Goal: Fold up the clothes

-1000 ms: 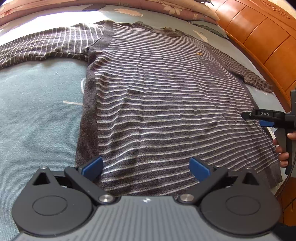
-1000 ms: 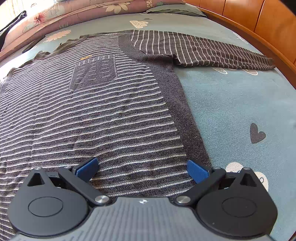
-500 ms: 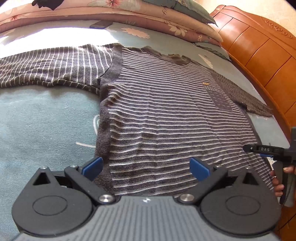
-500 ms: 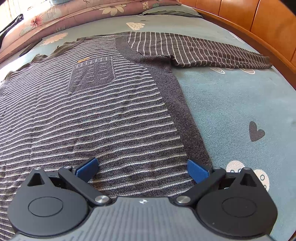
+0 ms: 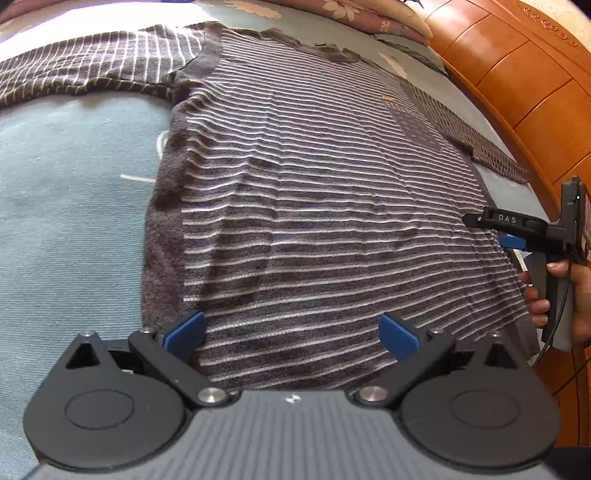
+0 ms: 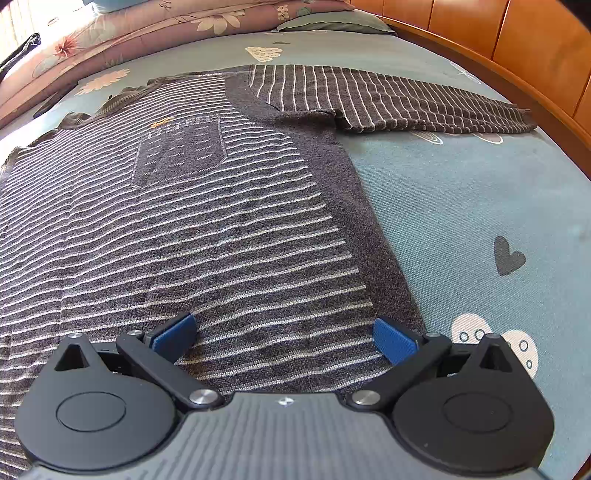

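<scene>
A dark grey sweater with thin white stripes point(image 5: 314, 192) lies flat and face up on the bed, both sleeves spread out sideways. My left gripper point(image 5: 291, 330) is open over the hem near the sweater's left bottom corner, nothing between its blue pads. Over the hem near the right bottom corner, my right gripper point(image 6: 284, 334) is open too, holding nothing. The same sweater point(image 6: 184, 221) shows its chest pocket point(image 6: 179, 147) and its right sleeve point(image 6: 399, 105). In the left wrist view the right gripper point(image 5: 513, 236) appears from the side, held by a hand point(image 5: 561, 295).
The teal bedsheet point(image 6: 480, 206) with heart and cloud prints spreads to the right, and more of the sheet point(image 5: 66, 221) lies to the left. Floral pillows point(image 6: 147, 29) line the far edge. An orange wooden bed frame point(image 5: 517, 81) runs along the right side.
The left wrist view swung up and back down over the last second, and the left gripper sits slightly nearer the hem's left corner. The right gripper crept a little forward. Both stayed open.
</scene>
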`<action>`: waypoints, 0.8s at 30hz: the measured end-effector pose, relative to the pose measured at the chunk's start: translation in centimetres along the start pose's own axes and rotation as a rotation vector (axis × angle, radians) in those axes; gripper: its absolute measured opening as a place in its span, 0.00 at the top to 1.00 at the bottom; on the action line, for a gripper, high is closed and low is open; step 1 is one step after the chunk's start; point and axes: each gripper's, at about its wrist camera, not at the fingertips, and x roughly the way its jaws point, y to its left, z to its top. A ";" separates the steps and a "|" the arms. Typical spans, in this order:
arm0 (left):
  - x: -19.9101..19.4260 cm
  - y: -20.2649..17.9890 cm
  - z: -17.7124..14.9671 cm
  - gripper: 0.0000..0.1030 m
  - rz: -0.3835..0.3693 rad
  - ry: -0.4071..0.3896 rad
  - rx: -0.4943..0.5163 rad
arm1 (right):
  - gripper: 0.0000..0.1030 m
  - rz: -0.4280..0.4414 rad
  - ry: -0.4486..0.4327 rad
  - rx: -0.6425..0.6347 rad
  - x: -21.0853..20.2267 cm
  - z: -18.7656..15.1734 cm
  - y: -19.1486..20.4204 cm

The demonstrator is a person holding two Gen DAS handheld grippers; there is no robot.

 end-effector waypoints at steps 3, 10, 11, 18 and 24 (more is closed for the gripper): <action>-0.5 -0.7 0.4 0.03 -0.012 0.017 0.023 | 0.00 0.000 0.005 -0.005 0.0 0.1 0.0; 0.6 -3.4 -0.6 0.03 -0.098 0.081 0.126 | 0.00 0.016 0.054 -0.057 -0.7 0.3 0.4; 0.8 -3.4 -1.0 0.03 -0.096 0.096 0.122 | 0.00 0.016 0.056 -0.072 -0.7 0.1 0.5; -1.3 -0.5 -2.9 0.02 -0.034 0.107 -0.004 | 0.00 0.049 0.033 -0.068 -0.6 -0.6 -0.1; -0.4 -2.3 -2.7 0.01 0.031 0.181 0.125 | 0.00 0.055 -0.015 -0.082 -0.8 -1.3 -0.2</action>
